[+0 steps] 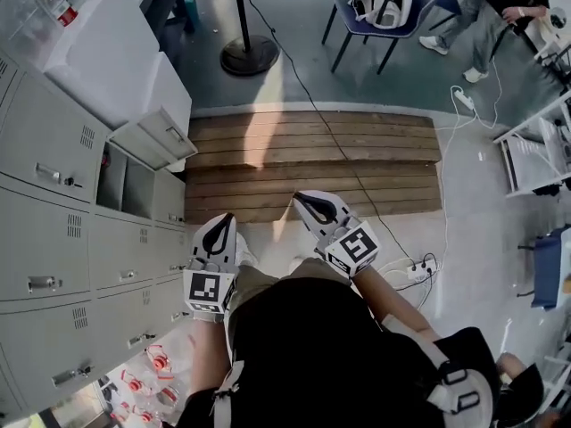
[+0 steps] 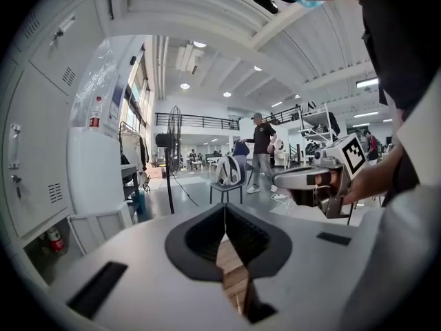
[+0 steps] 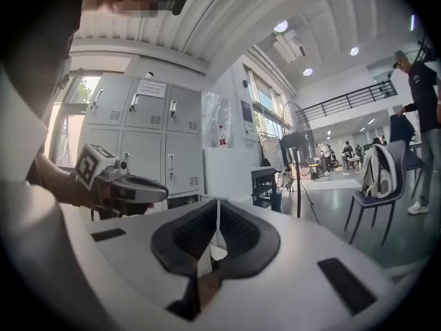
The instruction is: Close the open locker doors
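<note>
Lockers (image 1: 53,239) lining the left beside wooden decking (image 1: 312,163)
One door (image 1: 161,138) hanging open; left gripper (image 1: 223,225) and right gripper (image 1: 308,205) hovering closed, empty

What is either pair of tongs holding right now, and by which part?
Nothing: the left tongs and right tongs are both shut and empty.

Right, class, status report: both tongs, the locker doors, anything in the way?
Left tongs shut, empty; right tongs shut, empty. Locker door stands open, untouched. Nothing seen blocking it.
</note>
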